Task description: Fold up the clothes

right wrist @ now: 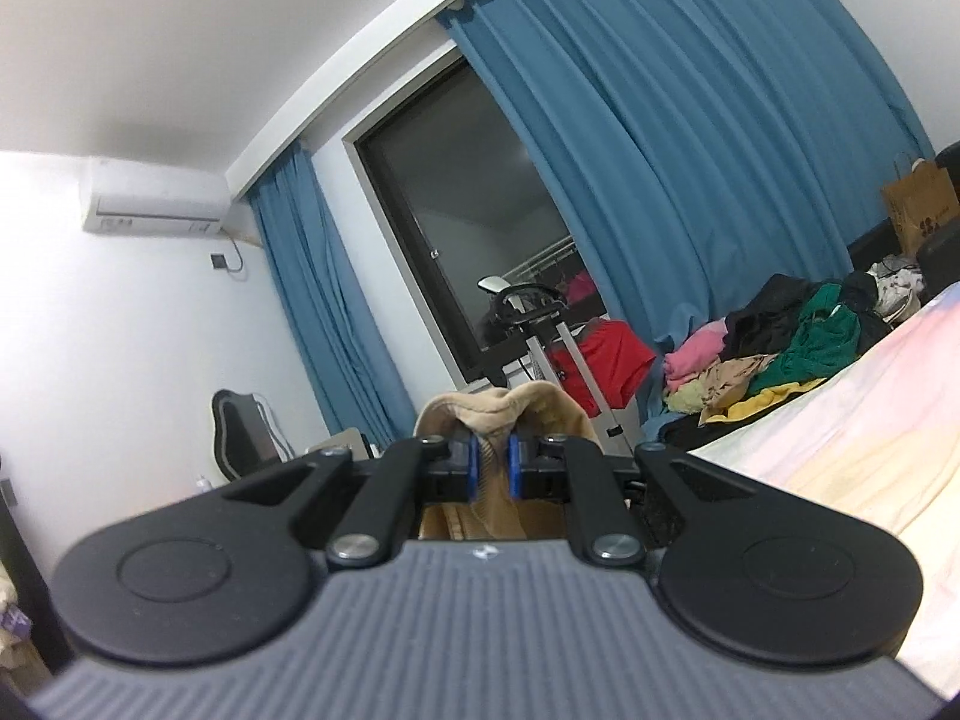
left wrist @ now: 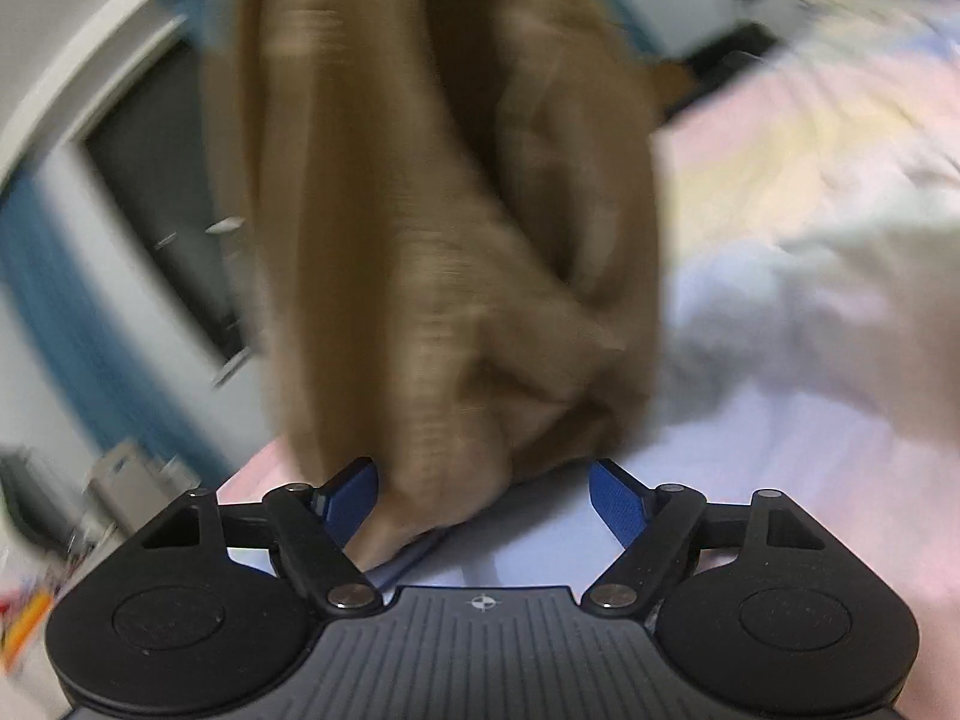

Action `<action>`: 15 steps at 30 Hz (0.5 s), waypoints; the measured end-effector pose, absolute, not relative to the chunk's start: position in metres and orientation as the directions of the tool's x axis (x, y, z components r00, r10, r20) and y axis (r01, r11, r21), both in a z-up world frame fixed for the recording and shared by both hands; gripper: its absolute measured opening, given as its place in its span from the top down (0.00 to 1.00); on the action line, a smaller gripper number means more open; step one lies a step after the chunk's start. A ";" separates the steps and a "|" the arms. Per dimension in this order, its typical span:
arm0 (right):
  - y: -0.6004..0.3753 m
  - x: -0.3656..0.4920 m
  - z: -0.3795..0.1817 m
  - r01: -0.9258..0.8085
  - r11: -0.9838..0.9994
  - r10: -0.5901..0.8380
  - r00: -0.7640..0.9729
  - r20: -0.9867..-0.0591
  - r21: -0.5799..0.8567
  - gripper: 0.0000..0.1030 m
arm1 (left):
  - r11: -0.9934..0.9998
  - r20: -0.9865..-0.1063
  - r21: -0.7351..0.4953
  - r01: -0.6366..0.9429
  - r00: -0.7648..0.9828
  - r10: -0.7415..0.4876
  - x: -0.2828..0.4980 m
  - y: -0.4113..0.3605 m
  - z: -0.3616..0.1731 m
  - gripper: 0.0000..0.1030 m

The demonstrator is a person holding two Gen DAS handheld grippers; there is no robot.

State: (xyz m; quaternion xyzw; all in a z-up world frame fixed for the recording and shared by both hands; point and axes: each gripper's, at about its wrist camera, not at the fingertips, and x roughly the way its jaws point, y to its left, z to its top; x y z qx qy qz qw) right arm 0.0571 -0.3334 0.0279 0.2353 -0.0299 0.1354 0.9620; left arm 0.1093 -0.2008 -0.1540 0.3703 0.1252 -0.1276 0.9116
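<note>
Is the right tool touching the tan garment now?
Touching. The right wrist view shows the right tool with both blue pads closed on a fold of the tan garment, which bunches up above them with no gap.

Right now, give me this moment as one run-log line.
left gripper: open, at hanging tan garment | right gripper: shut on tan garment | bed: below

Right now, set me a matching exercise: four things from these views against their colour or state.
Things:
1. left gripper
2. right gripper
3. curtains
4. paper bag

States:
A. blue, hanging beside the dark window
B. brown, standing far right
C. open, tan garment in front of it
D. shut on the tan garment

Pairs: 1-C, 2-D, 3-A, 4-B
</note>
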 end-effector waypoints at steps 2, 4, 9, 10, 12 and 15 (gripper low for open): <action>-0.333 0.059 0.025 -0.256 0.875 0.227 0.967 0.119 0.411 0.87 | 0.653 -0.321 0.679 0.336 0.935 -0.149 0.117 -0.205 -0.164 0.34; -0.335 0.065 0.020 -0.241 0.877 0.217 0.970 0.106 0.414 0.87 | 0.682 -0.323 0.652 0.331 0.935 -0.146 0.124 -0.192 -0.158 0.45; -0.351 0.083 0.006 -0.196 0.833 0.198 0.979 0.051 0.518 0.87 | 0.755 -0.347 0.565 0.333 0.926 -0.149 0.139 -0.154 -0.140 0.91; -0.352 0.085 0.005 -0.185 0.827 0.196 0.980 0.037 0.531 0.87 | 0.775 -0.345 0.534 0.338 0.924 -0.165 0.140 -0.141 -0.133 0.93; -0.352 0.089 0.002 -0.159 0.832 0.193 0.981 -0.009 0.531 0.87 | 0.811 -0.339 0.471 0.347 0.920 -0.197 0.142 -0.113 -0.118 0.94; -0.344 0.095 0.001 -0.119 0.865 0.180 0.980 -0.081 0.488 0.86 | 0.854 -0.325 0.363 0.372 0.910 -0.258 0.141 -0.068 -0.093 0.99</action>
